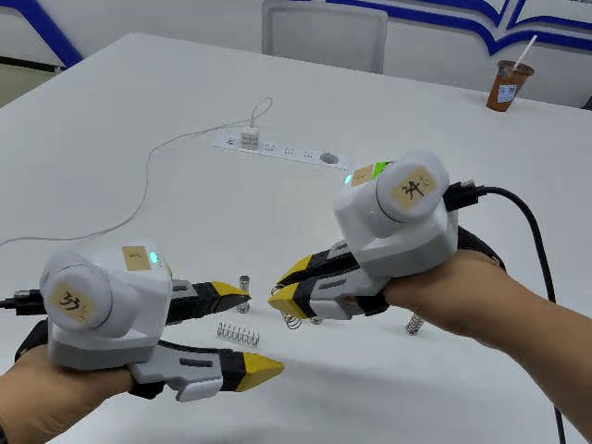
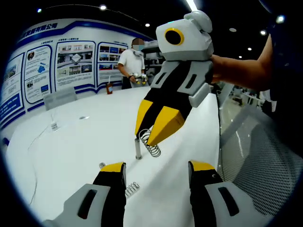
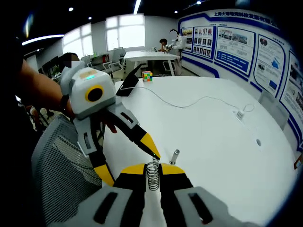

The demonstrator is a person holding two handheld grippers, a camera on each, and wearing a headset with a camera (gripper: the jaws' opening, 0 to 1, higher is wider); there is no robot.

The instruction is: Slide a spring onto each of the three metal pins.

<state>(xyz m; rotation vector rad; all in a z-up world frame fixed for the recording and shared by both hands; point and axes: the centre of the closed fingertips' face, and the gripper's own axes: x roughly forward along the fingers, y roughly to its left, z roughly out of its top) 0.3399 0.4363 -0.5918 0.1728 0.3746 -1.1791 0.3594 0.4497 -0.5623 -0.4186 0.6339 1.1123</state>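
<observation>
My right gripper [image 1: 282, 301] is shut on a small metal spring [image 1: 292, 321], held just above the white table [image 1: 185, 185]. In its own view the spring [image 3: 152, 175] stands upright between the shut jaws. A bare pin [image 2: 138, 149] stands right beside that spring [image 2: 151, 144]. My left gripper [image 1: 254, 331] is open and holds nothing; a loose spring [image 1: 238, 334] lies on the table between its jaws. Another short pin [image 1: 244, 282] stands by its upper jaw tip. A third spring [image 1: 414, 324] stands tilted by the right hand, seemingly on a pin.
A white power strip [image 1: 277, 148] with a thin cable lies farther back on the table. A cup with a straw [image 1: 507, 85] stands at the far right corner, and a chair [image 1: 324, 32] behind the table. People stand in the background [image 2: 132, 61].
</observation>
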